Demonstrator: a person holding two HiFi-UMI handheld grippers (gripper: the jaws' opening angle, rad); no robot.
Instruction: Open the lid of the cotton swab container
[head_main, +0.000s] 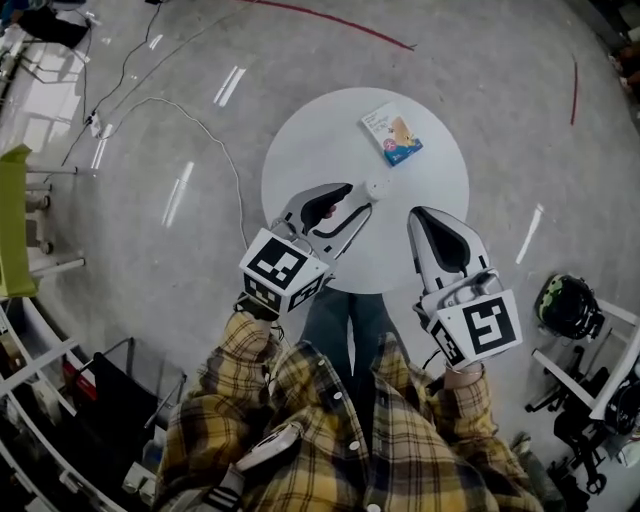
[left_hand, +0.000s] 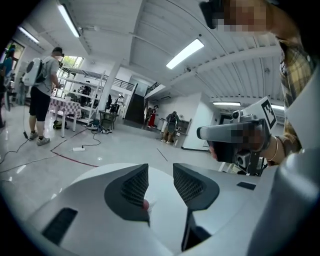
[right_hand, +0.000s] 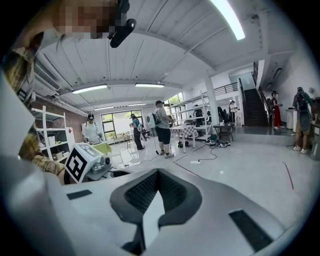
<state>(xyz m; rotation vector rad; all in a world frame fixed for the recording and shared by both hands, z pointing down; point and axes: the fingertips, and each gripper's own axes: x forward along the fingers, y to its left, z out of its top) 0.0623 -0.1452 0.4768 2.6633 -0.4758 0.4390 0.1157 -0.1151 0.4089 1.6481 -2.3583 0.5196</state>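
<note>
Fingers of the left gripper (head_main: 362, 196) stand spread, tips just beside the small round white cotton swab container (head_main: 378, 187) on the round desk (head_main: 300, 150). Right gripper (head_main: 420, 215) fingers are pressed together, gripping nothing.

- A glossy grey concrete floor (head_main: 150, 200) reflects the ceiling lights.
- A round white table (head_main: 320, 150) stands on it.
- A thin red line (head_main: 330, 19) and a white cable (head_main: 210, 130) run across the floor.
- The white ribbed ceiling (left_hand: 150, 30) carries long strip lights (left_hand: 185, 53).
- Metal shelving (left_hand: 87, 85) and a table with a checked cloth (left_hand: 63, 106) stand further back.
- A staircase (right_hand: 255, 105) rises near a white pillar (right_hand: 210, 105); windows (right_hand: 117, 122) brighten the far wall.
</note>
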